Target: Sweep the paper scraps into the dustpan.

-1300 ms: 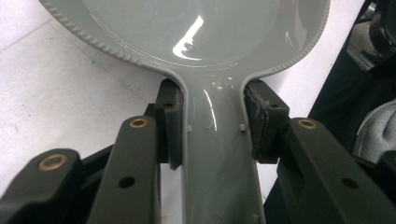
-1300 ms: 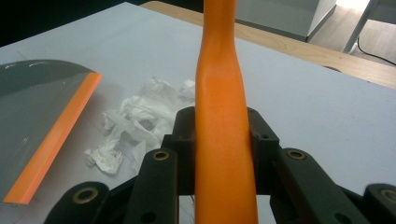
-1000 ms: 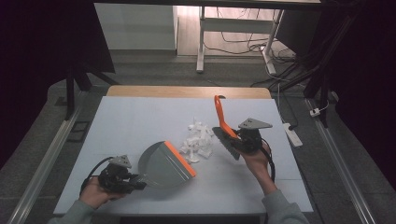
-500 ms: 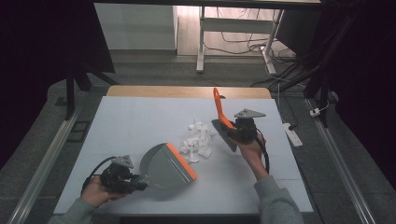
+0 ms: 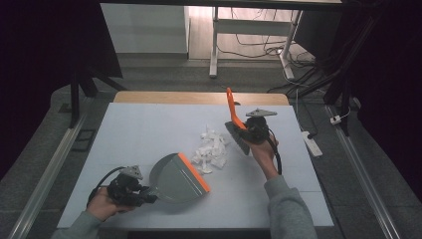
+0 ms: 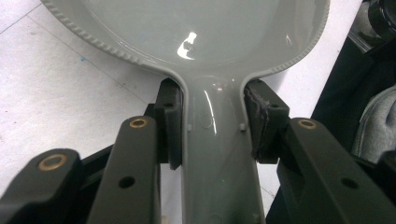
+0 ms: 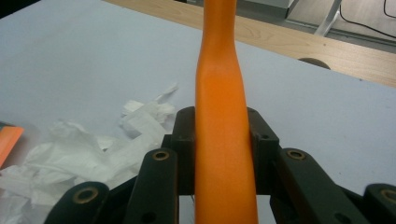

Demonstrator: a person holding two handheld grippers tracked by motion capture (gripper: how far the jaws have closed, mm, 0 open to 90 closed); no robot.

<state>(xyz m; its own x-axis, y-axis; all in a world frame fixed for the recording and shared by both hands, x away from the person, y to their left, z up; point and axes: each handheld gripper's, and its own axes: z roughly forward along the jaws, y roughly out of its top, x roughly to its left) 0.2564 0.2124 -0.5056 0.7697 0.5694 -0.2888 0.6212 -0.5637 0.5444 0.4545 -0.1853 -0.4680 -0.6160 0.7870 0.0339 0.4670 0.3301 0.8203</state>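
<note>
A grey dustpan [image 5: 174, 178] with an orange lip [image 5: 195, 173] lies on the table at the front left. My left gripper [image 5: 148, 193] is shut on its grey handle [image 6: 219, 154]. A pile of white crumpled paper scraps [image 5: 211, 149] sits on the table just past the orange lip. My right gripper [image 5: 247, 130] is shut on a brush with an orange handle [image 7: 224, 130], held to the right of the scraps. The handle [image 5: 232, 110] points up and away, and the dark brush head [image 5: 239, 141] hangs beside the scraps [image 7: 70, 144].
The table [image 5: 139, 129] has a pale blue-white top with a wooden strip [image 5: 199, 97] along its far edge. A white power strip [image 5: 311, 143] lies on the floor to the right. Desk legs and cables stand beyond the far edge.
My right gripper has carried the brush a little away from the person and to the left, closer to the scraps. The left gripper and dustpan have barely shifted.
</note>
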